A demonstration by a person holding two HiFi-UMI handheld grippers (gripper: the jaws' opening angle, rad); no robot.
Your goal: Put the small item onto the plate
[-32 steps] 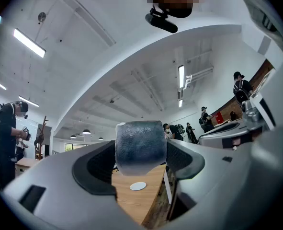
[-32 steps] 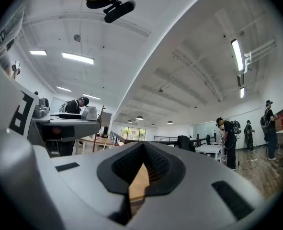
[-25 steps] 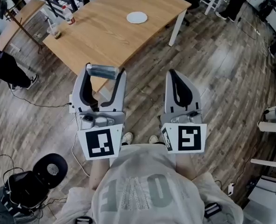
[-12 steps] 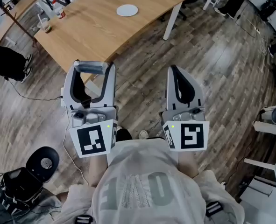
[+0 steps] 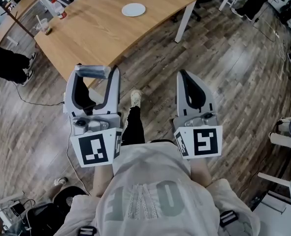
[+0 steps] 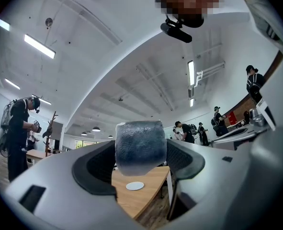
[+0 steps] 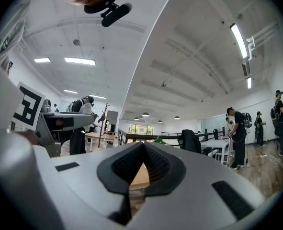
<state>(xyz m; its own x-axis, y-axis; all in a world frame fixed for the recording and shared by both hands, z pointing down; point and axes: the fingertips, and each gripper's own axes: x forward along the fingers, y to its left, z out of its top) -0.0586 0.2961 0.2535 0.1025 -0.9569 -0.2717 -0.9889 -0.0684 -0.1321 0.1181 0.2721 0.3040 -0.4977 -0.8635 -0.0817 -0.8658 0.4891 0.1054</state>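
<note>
Nearest, the left gripper (image 5: pixel 92 76): pinches the small item (image 6: pixel 140 146), a dark grey roll, only at the very tips of the jaws. Beside it, the right gripper (image 5: pixel 184 76): pressed together, holds nothing. Below and between them, a shoe (image 5: pixel 135 97) set forward on the wooden floor.

Farther on, the table (image 5: pixel 96 31), well apart from both grippers. On it the white plate (image 5: pixel 133 10), with a cup (image 5: pixel 46 28) and a bottle (image 5: pixel 61 14) at the left end.

Probable risks: losing the small item through shaking while walking, because of the shallow grip; releasing too high or too early above the plate, and so letting it roll off onto the table or the floor.
</note>
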